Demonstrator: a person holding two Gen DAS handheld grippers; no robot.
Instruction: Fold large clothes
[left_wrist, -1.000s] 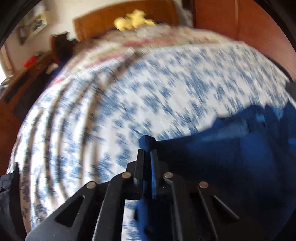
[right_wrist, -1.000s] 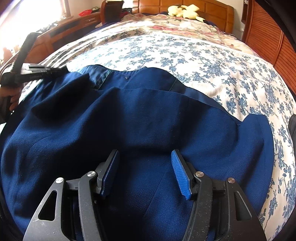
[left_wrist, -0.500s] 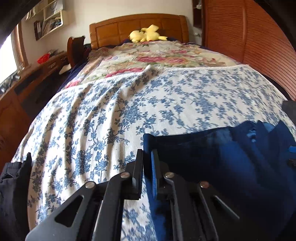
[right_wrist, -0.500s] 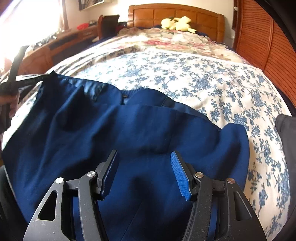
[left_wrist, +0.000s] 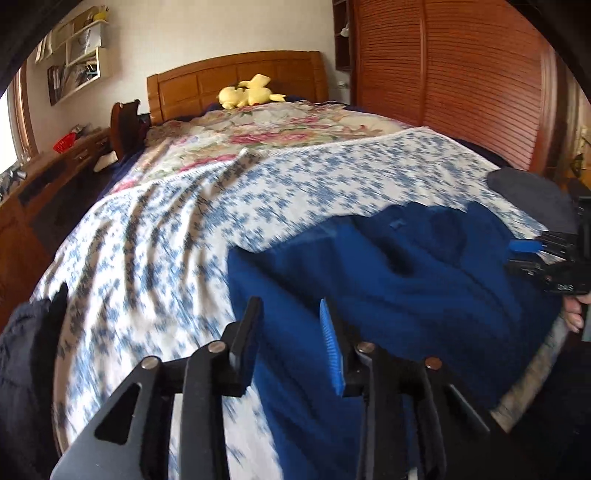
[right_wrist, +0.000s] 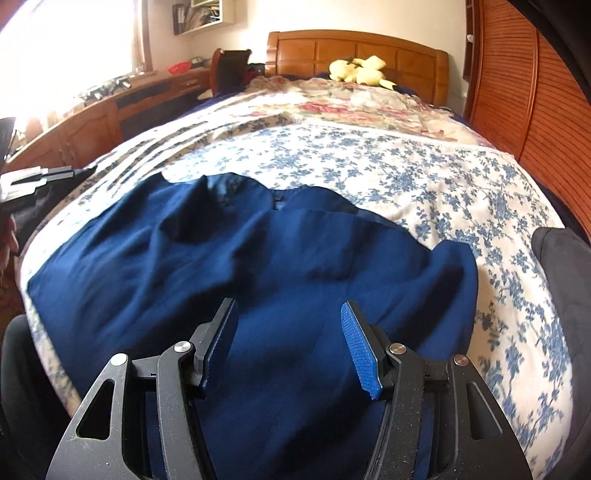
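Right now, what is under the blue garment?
The blue garment lies on the floral bedspread, which shows around it. Whatever is directly beneath the cloth is covered.

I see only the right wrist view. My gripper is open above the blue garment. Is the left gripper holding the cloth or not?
Observer: No. The left gripper is open, with nothing between its fingers.
Operator: Where is it, relative to the garment?
Observer: It hangs over the left edge of the blue garment, where cloth meets the floral bedspread.
Operator: Is something lying left of that edge?
Observer: Yes, a dark garment lies at the bed's left side, apart from the blue one.
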